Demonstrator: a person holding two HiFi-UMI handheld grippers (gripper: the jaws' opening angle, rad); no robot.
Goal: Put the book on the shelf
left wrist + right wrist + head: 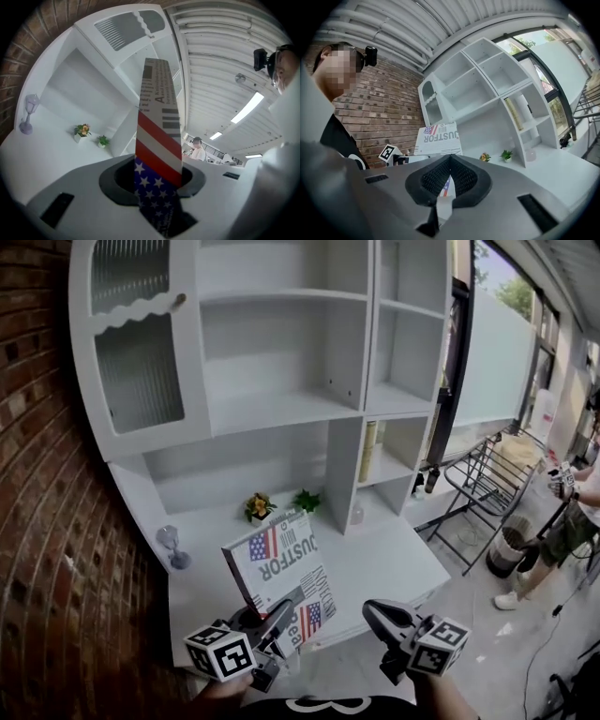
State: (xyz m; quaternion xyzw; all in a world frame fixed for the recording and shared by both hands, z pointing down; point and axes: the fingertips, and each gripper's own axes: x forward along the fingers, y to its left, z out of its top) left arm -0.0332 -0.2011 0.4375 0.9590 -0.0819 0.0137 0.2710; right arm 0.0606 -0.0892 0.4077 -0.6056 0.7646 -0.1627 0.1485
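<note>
Book (274, 562) clamped between the left gripper (284, 613) fingers; right gripper (375, 613) fingers closed, empty.

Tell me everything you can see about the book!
The book is thin and closed. Its white cover has big dark letters and flag pictures: red stripes, and white stars on blue. It looks like glossy paper. It is tilted and seems lifted above the desk, in front of the shelves. The left gripper pinches its lower edge. Nothing else touches it.
</note>
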